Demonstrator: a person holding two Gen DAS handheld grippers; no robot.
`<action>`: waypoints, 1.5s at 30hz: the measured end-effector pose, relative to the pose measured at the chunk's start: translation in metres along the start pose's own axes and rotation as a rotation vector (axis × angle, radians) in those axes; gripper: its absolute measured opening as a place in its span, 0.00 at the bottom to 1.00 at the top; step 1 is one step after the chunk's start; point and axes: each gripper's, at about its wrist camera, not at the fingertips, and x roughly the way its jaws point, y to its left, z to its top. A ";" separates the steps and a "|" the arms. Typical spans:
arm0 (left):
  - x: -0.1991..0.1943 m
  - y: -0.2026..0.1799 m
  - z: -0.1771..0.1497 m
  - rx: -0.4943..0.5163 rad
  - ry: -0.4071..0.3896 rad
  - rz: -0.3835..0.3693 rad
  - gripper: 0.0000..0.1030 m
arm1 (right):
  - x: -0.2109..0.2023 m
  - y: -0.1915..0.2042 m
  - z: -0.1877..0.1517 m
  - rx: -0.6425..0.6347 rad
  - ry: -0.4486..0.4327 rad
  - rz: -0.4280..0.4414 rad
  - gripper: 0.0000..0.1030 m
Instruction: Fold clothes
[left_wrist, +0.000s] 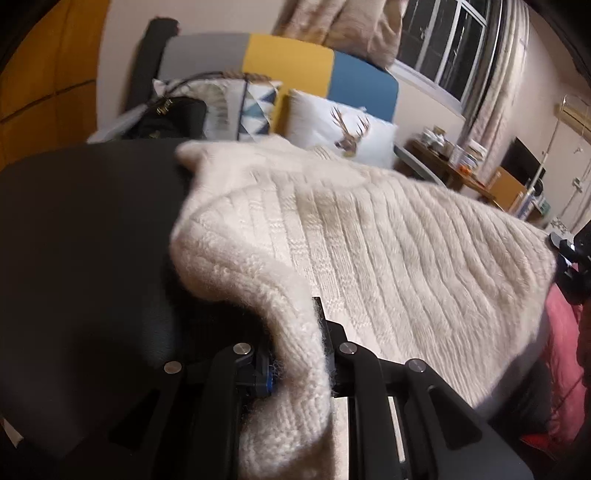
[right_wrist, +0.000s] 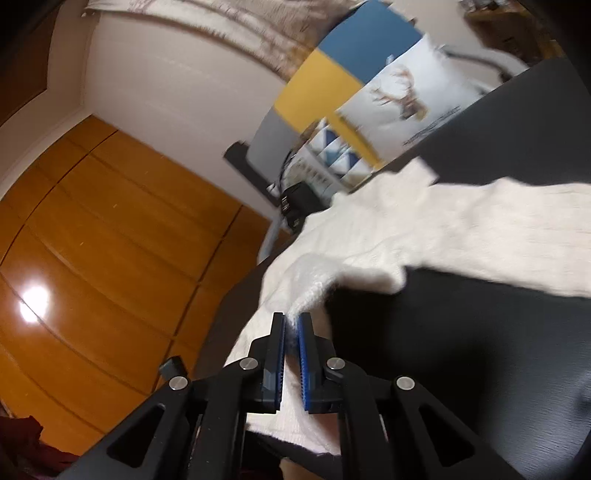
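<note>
A cream ribbed knit sweater (left_wrist: 369, 236) lies spread over a black table (left_wrist: 81, 229). Its near edge is lifted and bunched between the fingers of my left gripper (left_wrist: 295, 354), which is shut on it. In the right wrist view the same sweater (right_wrist: 461, 232) stretches across the black table (right_wrist: 480, 350), with a fuzzy fold rising to my right gripper (right_wrist: 291, 325). That gripper's blue pads (right_wrist: 303, 354) pinch the fold, so it is shut on the sweater. The other gripper (left_wrist: 572, 258) shows at the right edge of the left wrist view.
Behind the table stands a grey, yellow and blue sofa (left_wrist: 295, 70) with a deer cushion (left_wrist: 343, 129) and a black bag (left_wrist: 170, 114). A pink garment (left_wrist: 565, 354) lies at the right. Wooden wardrobe doors (right_wrist: 96, 236) fill the left of the right wrist view.
</note>
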 end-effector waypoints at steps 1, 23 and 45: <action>0.006 -0.001 -0.004 0.004 0.024 0.008 0.15 | -0.005 -0.008 0.000 0.014 -0.006 -0.027 0.02; 0.014 -0.023 -0.032 0.129 0.100 0.047 0.18 | 0.156 0.000 -0.041 -0.628 0.331 -0.698 0.28; 0.014 -0.062 -0.037 0.295 0.128 -0.097 0.21 | 0.087 0.019 -0.020 -0.549 0.163 -0.629 0.30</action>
